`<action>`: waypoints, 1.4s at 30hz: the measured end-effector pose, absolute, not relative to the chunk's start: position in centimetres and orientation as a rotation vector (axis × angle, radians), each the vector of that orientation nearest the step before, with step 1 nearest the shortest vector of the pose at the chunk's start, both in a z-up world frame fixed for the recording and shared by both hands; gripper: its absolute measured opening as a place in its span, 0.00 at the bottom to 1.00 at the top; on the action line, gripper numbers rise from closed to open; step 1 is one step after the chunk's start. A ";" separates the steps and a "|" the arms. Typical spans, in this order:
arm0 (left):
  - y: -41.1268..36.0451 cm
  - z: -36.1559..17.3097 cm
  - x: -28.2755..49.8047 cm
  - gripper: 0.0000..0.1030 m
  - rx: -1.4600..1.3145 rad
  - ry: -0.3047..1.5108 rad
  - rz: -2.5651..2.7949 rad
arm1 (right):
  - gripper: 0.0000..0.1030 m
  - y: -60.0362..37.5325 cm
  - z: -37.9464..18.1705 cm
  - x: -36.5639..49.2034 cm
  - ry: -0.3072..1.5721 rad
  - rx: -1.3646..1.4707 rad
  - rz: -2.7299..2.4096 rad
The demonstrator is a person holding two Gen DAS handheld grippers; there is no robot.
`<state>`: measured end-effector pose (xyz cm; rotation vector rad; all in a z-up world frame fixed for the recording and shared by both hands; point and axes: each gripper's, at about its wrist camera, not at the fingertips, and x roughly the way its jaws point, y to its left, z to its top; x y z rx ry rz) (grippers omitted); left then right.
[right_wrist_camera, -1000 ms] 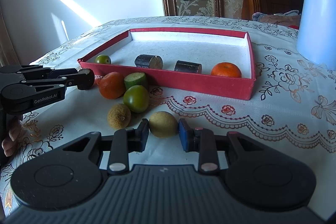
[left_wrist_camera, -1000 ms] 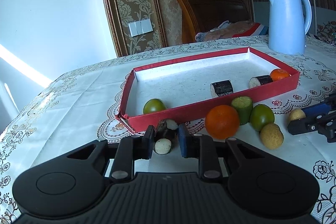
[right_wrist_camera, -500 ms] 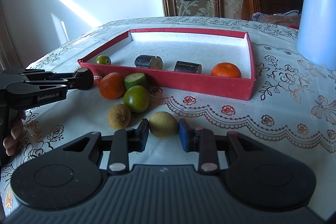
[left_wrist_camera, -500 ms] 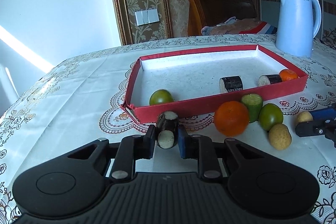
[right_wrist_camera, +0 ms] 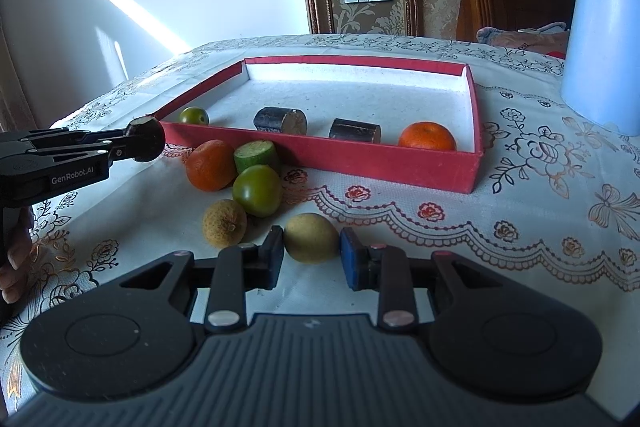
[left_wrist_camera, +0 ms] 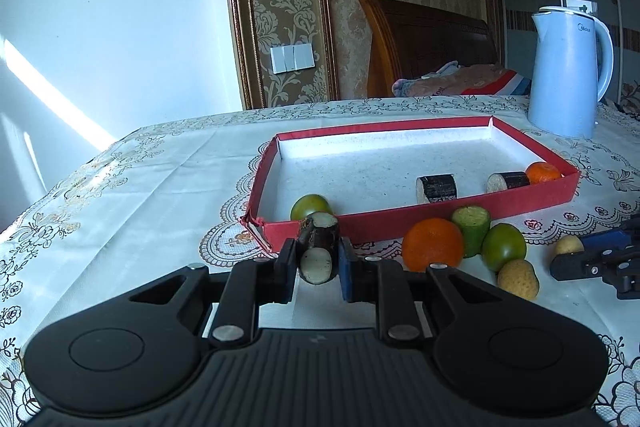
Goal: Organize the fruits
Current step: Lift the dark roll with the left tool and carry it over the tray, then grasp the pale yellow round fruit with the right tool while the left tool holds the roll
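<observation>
Change: the left gripper has lifted its dark stick piece off the cloth since a second ago; the piece now hangs in front of the tray's near wall. The right gripper has stayed put.
Left gripper: closed on the dark piece, pale cut end facing the camera.
Right gripper: pads against both sides of a yellow-brown fruit, which sits on the tablecloth.
Tray: red, white inside, mid-table. It holds a green fruit in the near left corner, two dark pieces by the near wall, and a small orange in the near right corner.
Outside, just before the near wall: orange, cut green piece, green fruit, bunched together.
Nearer still: a rough tan fruit, just left of the right gripper.
Kettle: pale blue, far right, beyond the tray.
Person: fingertips at the left edge of the right view, below the left gripper.
</observation>
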<state>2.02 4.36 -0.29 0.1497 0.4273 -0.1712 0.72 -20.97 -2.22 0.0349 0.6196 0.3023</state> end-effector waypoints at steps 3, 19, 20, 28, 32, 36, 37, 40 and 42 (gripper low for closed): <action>4.4 0.1 1.7 0.20 0.123 0.403 -0.171 | 0.28 -21.0 -2.2 0.6 0.609 0.031 0.294; 0.8 1.4 4.6 0.20 0.041 0.413 -0.076 | 0.28 -20.9 -1.9 0.2 0.585 0.015 0.273; 0.6 1.4 4.8 0.20 0.042 0.414 -0.069 | 0.28 -20.9 -1.9 0.1 0.586 0.016 0.273; -0.7 1.5 5.4 0.20 0.027 0.395 -0.030 | 0.28 -20.9 -1.9 0.2 0.586 0.016 0.273; -0.7 1.0 5.8 0.20 0.024 0.395 -0.025 | 0.28 -20.9 -1.9 0.2 0.588 0.016 0.274; -0.7 0.7 6.0 0.20 0.024 0.399 -0.020 | 0.28 -20.9 -1.9 0.2 0.590 0.014 0.276; -0.7 0.7 6.0 0.20 0.025 0.398 -0.017 | 0.28 -20.8 -1.9 0.3 0.590 0.012 0.277; -0.6 0.6 6.2 0.20 0.023 0.395 -0.015 | 0.28 -20.7 -1.9 0.3 0.589 0.010 0.278; -0.6 0.5 6.3 0.20 0.021 0.394 -0.016 | 0.28 -20.7 -1.9 0.3 0.590 0.007 0.278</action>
